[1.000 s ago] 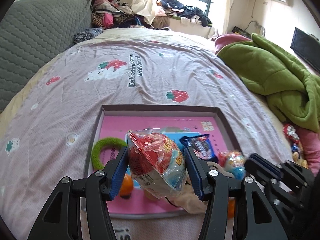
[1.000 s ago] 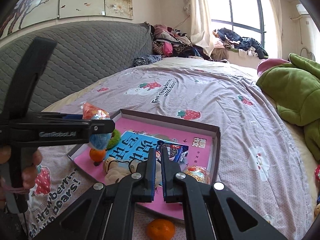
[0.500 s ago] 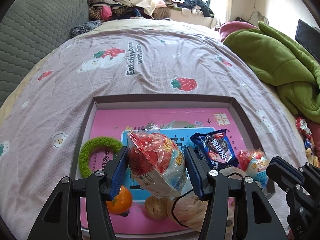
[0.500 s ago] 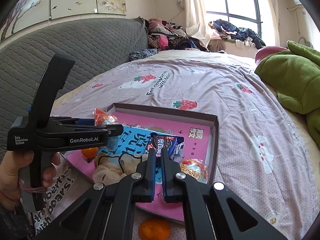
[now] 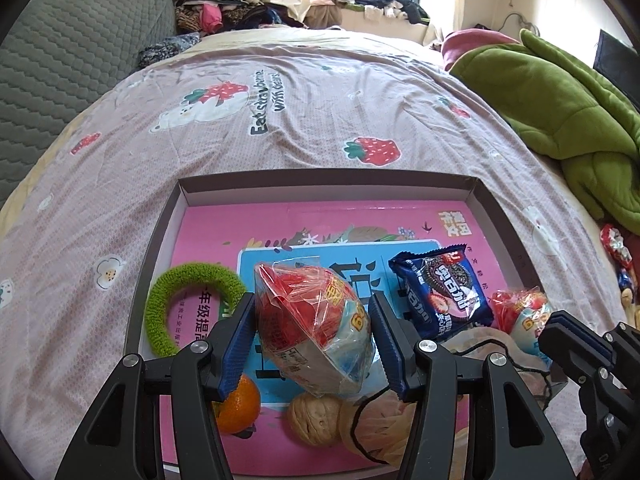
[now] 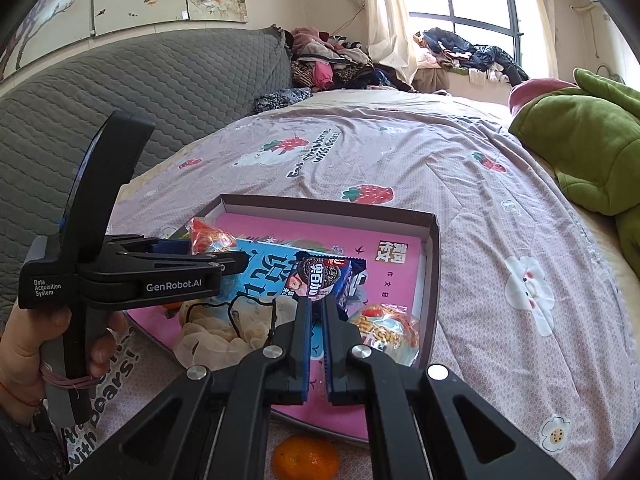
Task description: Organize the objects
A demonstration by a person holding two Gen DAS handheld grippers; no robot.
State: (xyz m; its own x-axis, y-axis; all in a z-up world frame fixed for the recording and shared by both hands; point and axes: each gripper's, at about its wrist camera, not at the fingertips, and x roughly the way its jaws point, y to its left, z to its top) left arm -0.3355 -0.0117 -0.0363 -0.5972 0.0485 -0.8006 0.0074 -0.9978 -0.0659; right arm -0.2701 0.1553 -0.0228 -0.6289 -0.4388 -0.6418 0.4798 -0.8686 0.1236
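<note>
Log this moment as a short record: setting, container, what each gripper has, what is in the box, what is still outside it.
setting: bed with strawberry-print cover
container: shallow open box, pink-lined
left gripper: shut on a red and blue snack pack, held over the box
right gripper: shut, holds nothing
in box: green ring, orange, walnut, cookie pack, second snack pack, mesh pouch
outside box: another orange, on the cover at the near edge

A pink bedspread point(image 5: 320, 128) is showing red strawberries; the tray point(image 5: 328, 186) is lying dark-rimmed, its floor pink and blue. A fuzzy ring point(image 5: 176, 308) is glowing green beside an orange tangerine point(image 5: 240, 408).
</note>
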